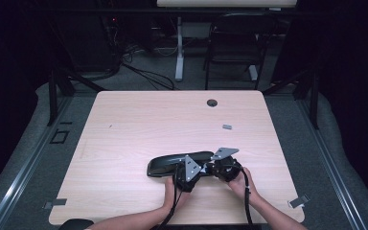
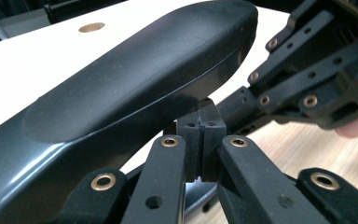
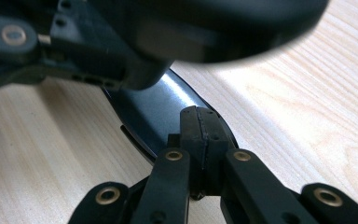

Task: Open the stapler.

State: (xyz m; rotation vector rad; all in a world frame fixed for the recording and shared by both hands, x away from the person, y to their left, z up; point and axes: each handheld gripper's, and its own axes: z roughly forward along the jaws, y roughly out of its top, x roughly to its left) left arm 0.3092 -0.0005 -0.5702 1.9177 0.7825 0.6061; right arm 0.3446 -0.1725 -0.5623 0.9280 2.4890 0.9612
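Two grippers, your left gripper [image 1: 188, 173] and right gripper [image 1: 223, 168], jaws pressed together, clamp the black glasses case's [image 1: 177, 163] lower lip on the wooden table [image 1: 124, 134].

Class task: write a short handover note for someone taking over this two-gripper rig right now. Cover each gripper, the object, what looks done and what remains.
Left gripper: jaws pressed together under the edge of the long glossy black plastic case, seemingly pinching its lower rim.
Right gripper: jaws closed on the case's other end, over its lower shell.
The case sits near the front of the pale wooden table, apparently partly open.
Small grey block lies apart, untouched.
Left to do: probably finish opening or closing the case; unclear which.
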